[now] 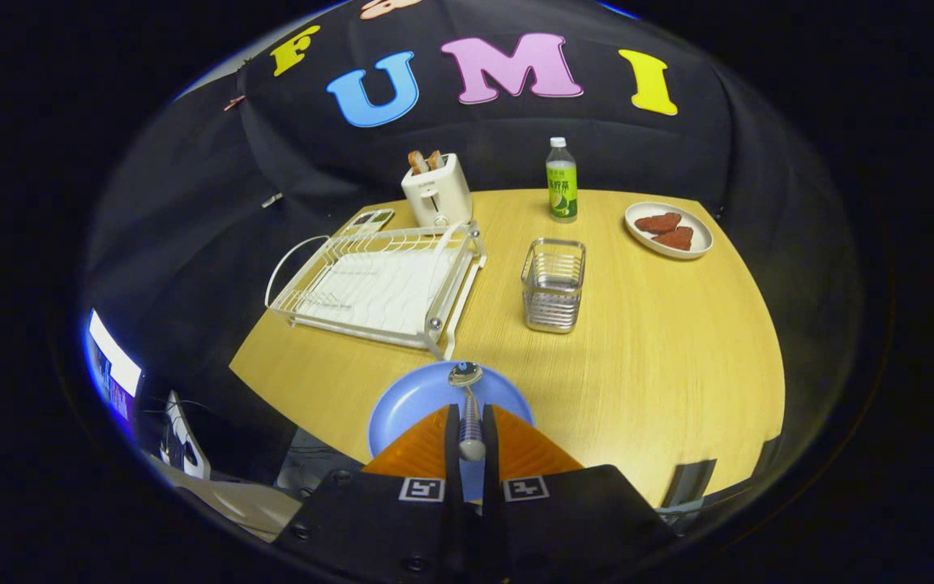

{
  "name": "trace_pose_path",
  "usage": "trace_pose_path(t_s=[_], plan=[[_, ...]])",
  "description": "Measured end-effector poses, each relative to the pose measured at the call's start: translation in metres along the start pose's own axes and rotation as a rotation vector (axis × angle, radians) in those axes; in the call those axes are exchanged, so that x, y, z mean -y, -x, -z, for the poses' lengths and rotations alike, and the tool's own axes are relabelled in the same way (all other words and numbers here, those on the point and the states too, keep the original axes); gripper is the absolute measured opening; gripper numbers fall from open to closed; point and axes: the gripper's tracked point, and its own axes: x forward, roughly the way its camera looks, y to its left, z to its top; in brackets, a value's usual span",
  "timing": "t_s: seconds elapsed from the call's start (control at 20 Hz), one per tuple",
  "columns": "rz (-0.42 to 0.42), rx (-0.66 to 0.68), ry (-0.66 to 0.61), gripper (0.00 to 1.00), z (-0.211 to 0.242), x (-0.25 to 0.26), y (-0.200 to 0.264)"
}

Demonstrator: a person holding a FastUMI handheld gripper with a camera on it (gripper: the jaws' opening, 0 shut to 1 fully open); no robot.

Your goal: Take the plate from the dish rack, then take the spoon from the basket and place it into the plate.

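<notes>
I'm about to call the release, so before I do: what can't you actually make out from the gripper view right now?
- Spoon: the fingers of the hand-held gripper press on its handle and cover its sides; whether the bowl touches the blue plate or hangs above it cannot be told.
- Blue plate: its near part is hidden behind the fingers.
- Wire basket: too small to tell what it holds.
- Dish rack: looks empty.

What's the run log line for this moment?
gripper: shut on spoon | spoon bowl over blue plate | dish rack, basket: empty | step: release spoon
</notes>
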Motion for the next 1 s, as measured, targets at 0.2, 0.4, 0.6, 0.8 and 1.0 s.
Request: trace_pose_path(t_s=[0.2, 0.4, 0.6, 0.8, 1.0], plan=[[-0.025, -0.022, 0.024, 0.12, 0.020, -0.011, -0.023], [-0.042, -0.022, 0.043, 0.12, 0.022, -0.014, -0.036], [-0.054, -0.085, 0.066, 0.12, 0.044, -0.013, -0.044], [-0.027, -0.142, 0.081, 0.15, 0.069, -0.002, -0.051], [0.010, -0.192, 0.083, 0.17, 0.088, 0.009, -0.060]])
